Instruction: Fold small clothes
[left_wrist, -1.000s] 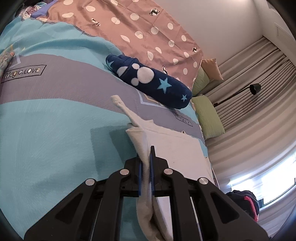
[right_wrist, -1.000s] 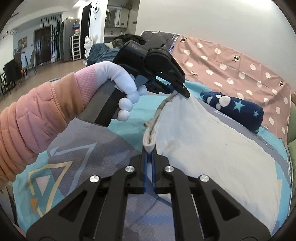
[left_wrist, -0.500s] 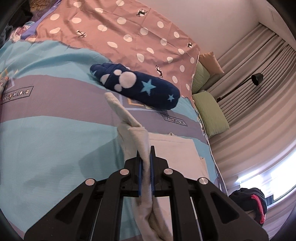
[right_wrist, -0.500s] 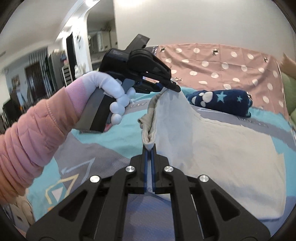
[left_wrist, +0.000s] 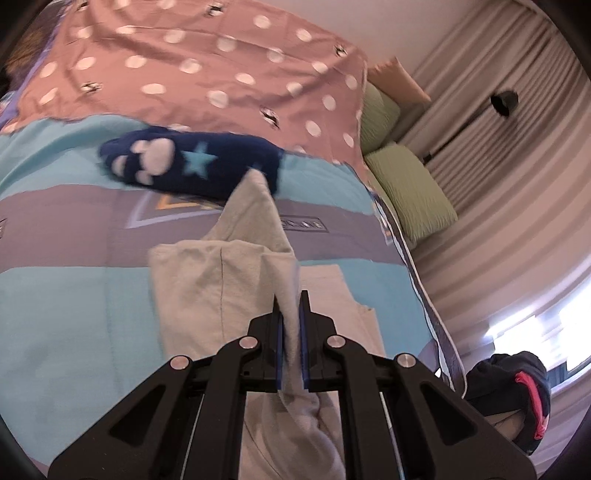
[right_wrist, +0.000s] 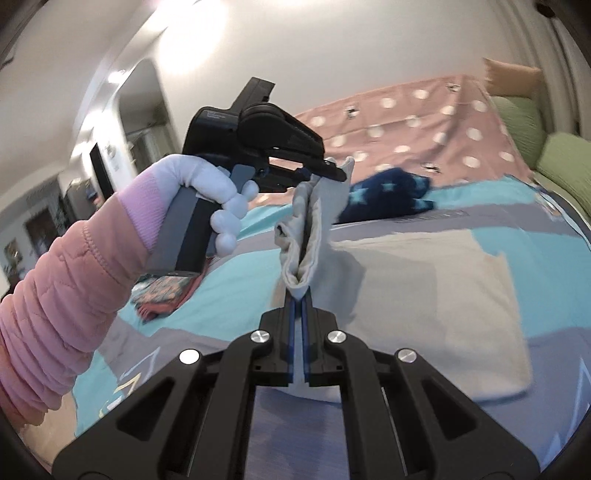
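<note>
A small cream garment (right_wrist: 436, 295) lies partly spread on the turquoise and grey bedspread (right_wrist: 229, 295). Both grippers hold its near edge lifted off the bed. My right gripper (right_wrist: 299, 295) is shut on a bunched fold of the cloth. My left gripper (left_wrist: 291, 306) is shut on another part of the same edge, and it also shows in the right wrist view (right_wrist: 332, 171), held by a gloved hand, higher and farther than the right one. In the left wrist view the garment (left_wrist: 218, 280) hangs folded over in front of the fingers.
A dark blue plush cushion (left_wrist: 192, 162) with stars lies behind the garment. A pink dotted blanket (left_wrist: 207, 70) covers the back of the bed. Green pillows (left_wrist: 410, 192) lie at the right. Patterned cloth (right_wrist: 162, 295) lies at the bed's left edge. A dark bag (left_wrist: 513, 391) sits beside the bed.
Both grippers have lifted the garment's edge higher and carried it forward over the rest of the cloth. The left gripper now stands well above the bed. The views are blurred by motion.
</note>
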